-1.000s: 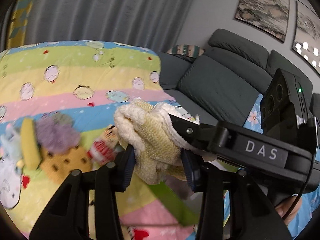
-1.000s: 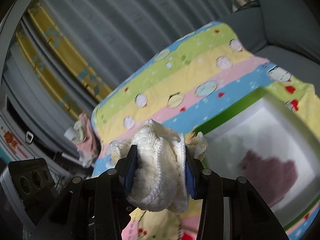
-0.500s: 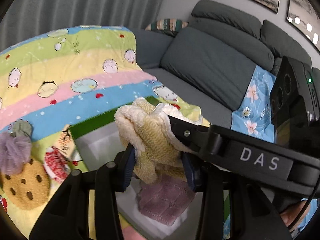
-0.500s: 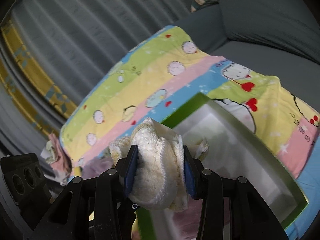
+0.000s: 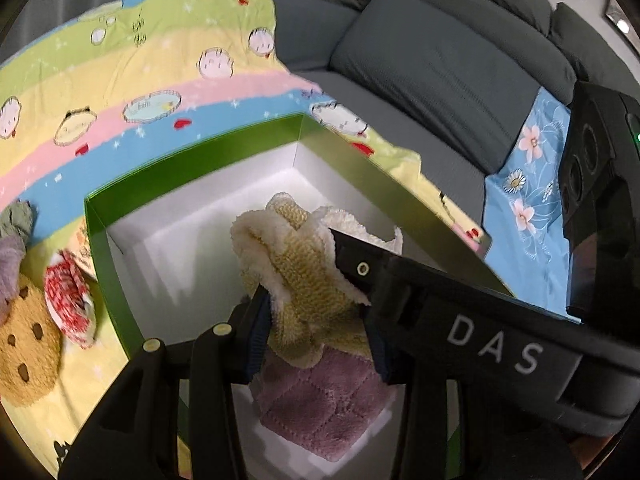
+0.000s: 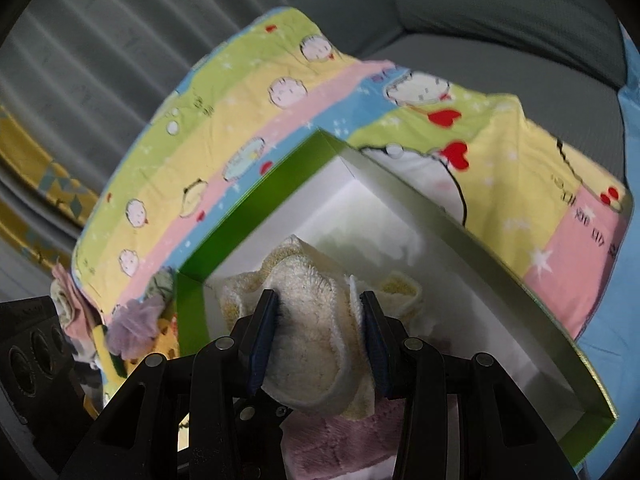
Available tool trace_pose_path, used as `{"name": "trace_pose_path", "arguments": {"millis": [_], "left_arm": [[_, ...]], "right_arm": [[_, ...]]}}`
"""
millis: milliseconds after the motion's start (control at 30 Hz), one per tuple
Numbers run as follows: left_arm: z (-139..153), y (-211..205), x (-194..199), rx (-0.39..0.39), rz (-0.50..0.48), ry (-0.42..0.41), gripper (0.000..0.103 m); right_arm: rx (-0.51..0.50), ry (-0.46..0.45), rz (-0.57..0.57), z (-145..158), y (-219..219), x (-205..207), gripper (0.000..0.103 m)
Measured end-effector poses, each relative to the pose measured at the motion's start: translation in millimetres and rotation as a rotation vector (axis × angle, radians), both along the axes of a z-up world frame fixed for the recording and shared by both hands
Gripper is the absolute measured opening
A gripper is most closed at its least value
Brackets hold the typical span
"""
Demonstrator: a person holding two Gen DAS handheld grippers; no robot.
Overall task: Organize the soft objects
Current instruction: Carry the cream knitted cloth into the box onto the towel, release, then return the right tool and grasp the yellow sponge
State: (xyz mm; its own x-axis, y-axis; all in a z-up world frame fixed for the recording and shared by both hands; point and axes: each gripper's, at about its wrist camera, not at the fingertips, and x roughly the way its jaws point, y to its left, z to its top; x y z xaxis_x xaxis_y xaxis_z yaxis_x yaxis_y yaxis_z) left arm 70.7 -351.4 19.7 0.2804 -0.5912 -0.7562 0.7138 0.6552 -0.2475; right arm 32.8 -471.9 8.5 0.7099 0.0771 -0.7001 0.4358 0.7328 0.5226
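Observation:
A cream and yellow fluffy cloth (image 5: 304, 272) is bunched and held by both grippers over a green box with a white inside (image 5: 192, 216). My left gripper (image 5: 316, 332) is shut on one side of it. My right gripper (image 6: 318, 340) is shut on the cloth (image 6: 312, 344) too, and its body crosses the left wrist view. A folded mauve quilted cloth (image 5: 320, 400) lies on the box floor right under the held cloth; it also shows in the right wrist view (image 6: 340, 444).
The box (image 6: 460, 236) sits on a striped cartoon blanket (image 5: 120, 80). Left of the box lie a cookie plush (image 5: 24, 356), a red and white item (image 5: 68, 312) and a purple fluffy item (image 5: 10, 256). A grey sofa (image 5: 440, 60) stands behind.
Both grippers have carried the cream cloth rightward from over the blanket toys to above the box, and lowered it toward the mauve cloth inside.

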Motion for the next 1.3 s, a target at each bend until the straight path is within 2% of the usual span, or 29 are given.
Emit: {"name": "trace_pose_path", "arguments": {"millis": [100, 400, 633, 733, 800, 833, 900, 1067, 1133, 1233, 1300], "left_arm": [[-5.7, -3.3, 2.8, 0.027, 0.009, 0.035, 0.041], [-9.6, -11.5, 6.3, 0.089, 0.0, 0.07, 0.044], [-8.2, -13.3, 5.2, 0.097, 0.008, 0.069, 0.049], [0.8, -9.3, -1.9, 0.102, 0.018, 0.032, 0.055], [8.3, -4.8, -6.2, 0.102, 0.021, 0.002, 0.066], [14.3, -0.5, -10.1, 0.091, 0.024, -0.026, 0.07], [23.9, 7.3, -14.1, 0.074, 0.033, -0.067, 0.077], [44.5, 39.9, -23.5, 0.01, 0.053, -0.135, 0.089], [48.6, 54.9, -26.0, -0.008, 0.066, -0.142, 0.098], [55.7, 87.8, -27.6, -0.042, 0.132, -0.172, 0.098], [58.0, 113.7, -29.5, -0.063, 0.19, -0.178, 0.099]], "right_arm": [[0.025, 0.03, -0.006, -7.7, -2.0, 2.7, 0.045], [0.045, 0.067, -0.016, -14.8, -5.3, 6.1, 0.045], [0.072, 0.058, -0.027, -16.3, -9.9, 3.1, 0.045], [0.031, 0.025, -0.015, -8.3, -6.4, -2.6, 0.055], [0.003, 0.0, -0.026, -2.2, -4.0, -9.0, 0.065], [-0.01, -0.025, -0.037, 2.7, -3.0, -14.3, 0.071], [-0.026, -0.059, -0.049, 10.2, -0.2, -20.9, 0.077], [-0.082, -0.133, -0.068, 28.5, 9.8, -34.4, 0.087], [-0.129, -0.155, -0.079, 36.5, 14.4, -38.5, 0.09], [-0.166, -0.185, -0.075, 44.4, 20.0, -43.0, 0.098], [-0.173, -0.209, -0.069, 47.6, 23.5, -45.3, 0.098]]}}
